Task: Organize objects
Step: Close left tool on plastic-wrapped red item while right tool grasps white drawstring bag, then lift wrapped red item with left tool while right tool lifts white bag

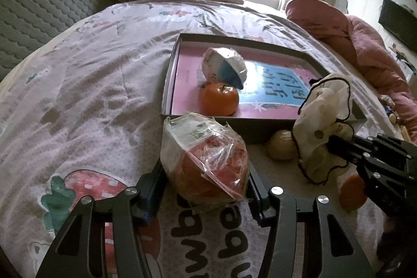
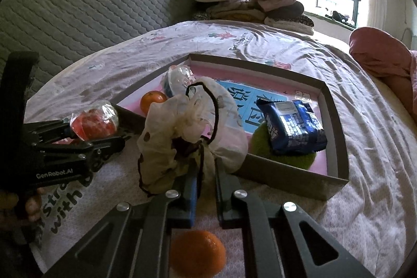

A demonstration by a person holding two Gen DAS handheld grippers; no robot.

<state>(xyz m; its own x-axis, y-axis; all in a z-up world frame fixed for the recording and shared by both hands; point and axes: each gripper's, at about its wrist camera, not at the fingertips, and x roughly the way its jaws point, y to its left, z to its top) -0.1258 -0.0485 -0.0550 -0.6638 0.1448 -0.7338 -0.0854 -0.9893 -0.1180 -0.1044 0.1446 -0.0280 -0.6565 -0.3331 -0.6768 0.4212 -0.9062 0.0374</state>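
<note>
My left gripper (image 1: 206, 173) is shut on a plastic-wrapped red fruit (image 1: 208, 160), held just in front of the shallow box (image 1: 234, 121); it also shows in the right wrist view (image 2: 93, 121). My right gripper (image 2: 206, 168) is shut on a cream drawstring pouch (image 2: 187, 127), held at the box's near wall (image 2: 286, 173); the pouch also shows in the left wrist view (image 1: 323, 121). Inside the box lie an orange (image 1: 219, 98), a wrapped white-and-blue ball (image 1: 225, 67), a blue snack packet (image 2: 292, 127) and a green ball (image 2: 286, 155).
A loose orange (image 2: 196, 254) lies on the bedsheet below my right gripper. A pale round fruit (image 1: 281, 145) lies by the box's front wall. Folded clothes (image 2: 247, 1) are stacked at the headboard. A pink quilt (image 1: 351, 38) lies at the right.
</note>
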